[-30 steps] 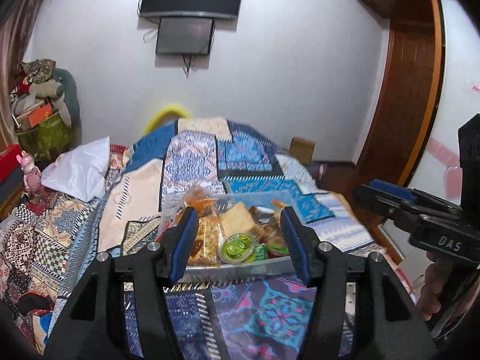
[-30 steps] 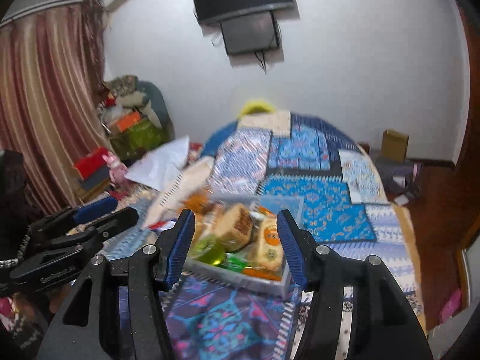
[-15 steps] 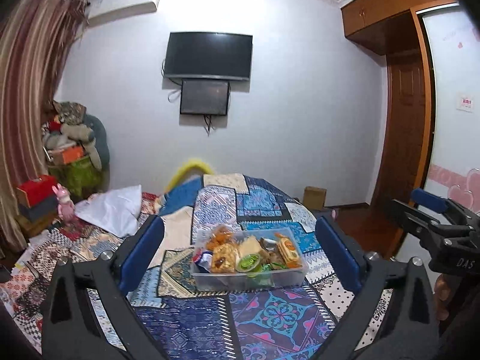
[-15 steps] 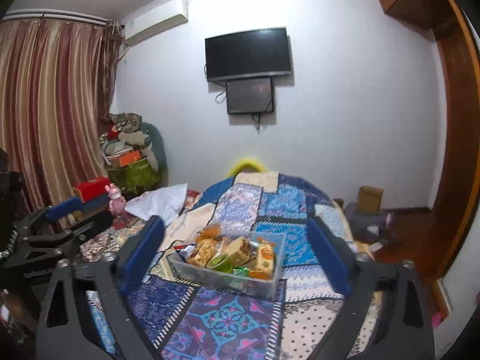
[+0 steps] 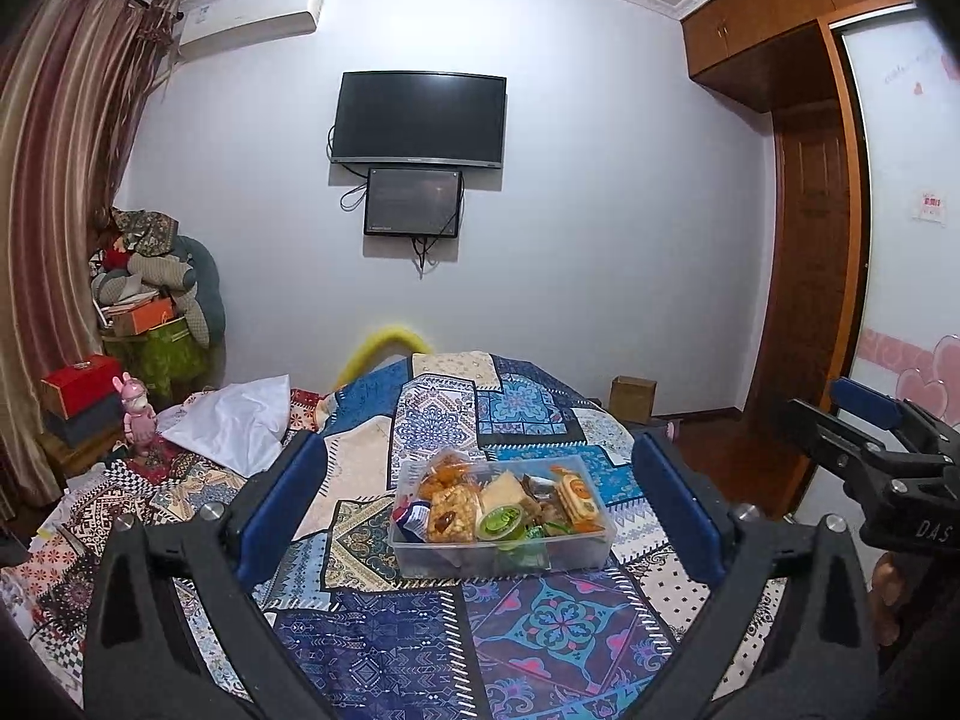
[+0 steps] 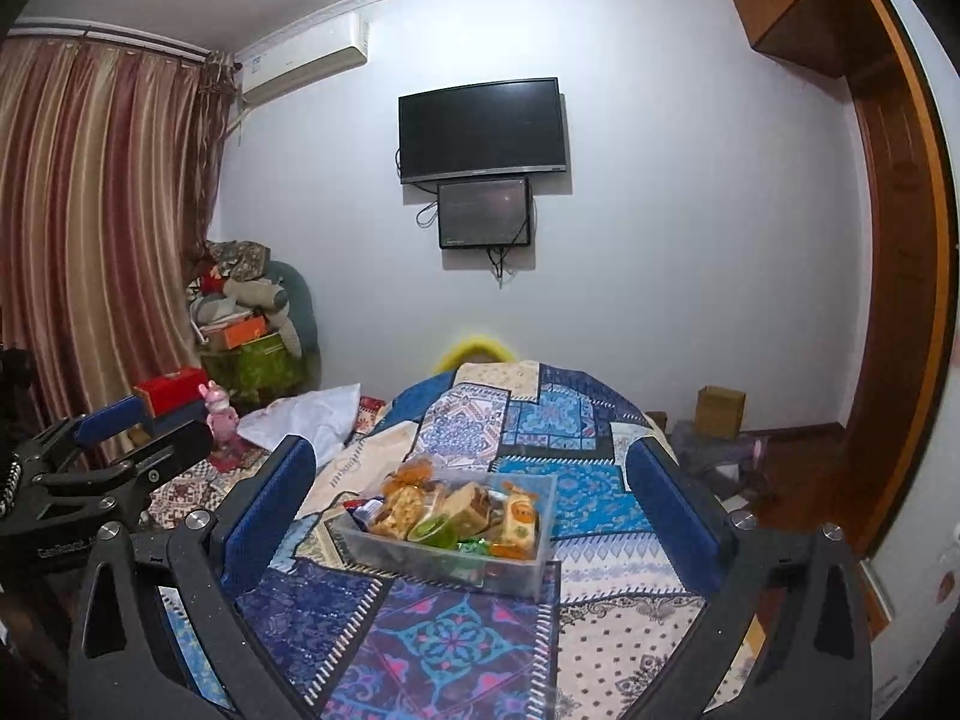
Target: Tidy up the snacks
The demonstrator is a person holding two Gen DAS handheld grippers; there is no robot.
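Your left gripper (image 5: 477,501) has its fingers spread wide and grips nothing; the blue pads frame the tub (image 5: 503,552) from a distance, near the centre of the left wrist view. Your right gripper (image 6: 471,501) is spread just as wide and also grips nothing, with the tub (image 6: 447,558) a little left of centre in its view. The clear tub sits on the quilt (image 5: 372,648), packed with snacks (image 5: 510,501): wrapped bars, a green-lidded cup and biscuit packs. At the right edge of the left view you can see the right gripper beside yours. A TV (image 5: 419,120) hangs on the wall in the upper middle.
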